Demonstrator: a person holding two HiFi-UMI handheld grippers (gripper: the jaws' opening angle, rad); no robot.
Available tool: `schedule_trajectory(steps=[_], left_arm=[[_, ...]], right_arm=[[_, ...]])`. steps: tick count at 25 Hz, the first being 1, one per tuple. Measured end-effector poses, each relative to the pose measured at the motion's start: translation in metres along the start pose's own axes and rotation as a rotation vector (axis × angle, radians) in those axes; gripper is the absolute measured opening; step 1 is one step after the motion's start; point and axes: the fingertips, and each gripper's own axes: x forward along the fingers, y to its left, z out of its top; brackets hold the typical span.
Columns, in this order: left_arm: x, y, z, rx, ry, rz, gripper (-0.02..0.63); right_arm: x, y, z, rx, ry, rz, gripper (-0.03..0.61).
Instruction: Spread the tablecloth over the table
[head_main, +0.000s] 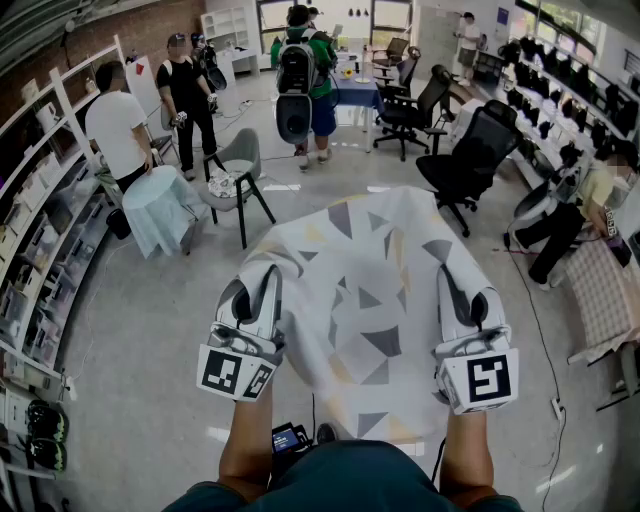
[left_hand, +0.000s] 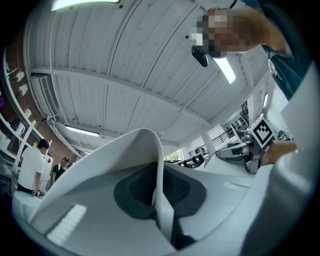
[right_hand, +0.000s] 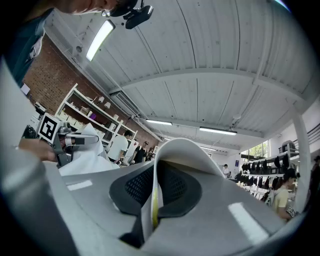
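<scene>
The tablecloth (head_main: 360, 290), white with grey triangles and faint yellow patches, is held up in the air in front of me and billows away from me, hiding whatever lies under it. My left gripper (head_main: 255, 292) is shut on the cloth's near left edge, and my right gripper (head_main: 462, 295) is shut on its near right edge. In the left gripper view a white fold of cloth (left_hand: 150, 150) rises from between the closed jaws of the left gripper (left_hand: 160, 192), which points up at the ceiling. In the right gripper view the cloth (right_hand: 175, 150) curls up out of the right gripper (right_hand: 152, 200).
A grey chair (head_main: 235, 165) and a small round table under a pale blue cover (head_main: 160, 205) stand to the left. Black office chairs (head_main: 470, 160) stand ahead on the right. Shelves (head_main: 40, 230) line the left wall. Several people stand further back.
</scene>
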Motion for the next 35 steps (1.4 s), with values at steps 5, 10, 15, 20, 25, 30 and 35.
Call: schedule_trajectory(steps=[5, 10, 15, 20, 25, 30, 35], left_arm=[[0.002, 0.005, 0.0, -0.004, 0.002, -0.002, 0.003], [0.003, 0.008, -0.004, -0.008, 0.002, -0.005, 0.003], [0.004, 0.01, -0.009, -0.01, 0.004, -0.01, 0.002], [0.006, 0.014, -0.015, -0.006, 0.001, -0.017, 0.003], [0.006, 0.019, -0.017, -0.015, -0.005, -0.028, 0.003], [0.03, 0.024, -0.014, -0.035, 0.006, -0.038, 0.002], [0.046, 0.02, -0.028, -0.037, 0.011, -0.033, 0.002]], right_arm=[[0.004, 0.001, -0.001, 0.005, 0.01, -0.004, 0.014], [0.006, 0.0, -0.001, 0.0, -0.01, -0.015, 0.014], [0.007, -0.002, -0.006, 0.03, -0.004, -0.034, 0.015], [0.009, -0.005, -0.011, 0.08, -0.012, -0.057, 0.015], [0.011, 0.0, -0.011, 0.06, -0.009, -0.059, 0.017], [0.027, -0.016, -0.003, 0.059, 0.006, -0.065, 0.016], [0.035, -0.033, -0.017, 0.064, 0.002, -0.069, 0.017]])
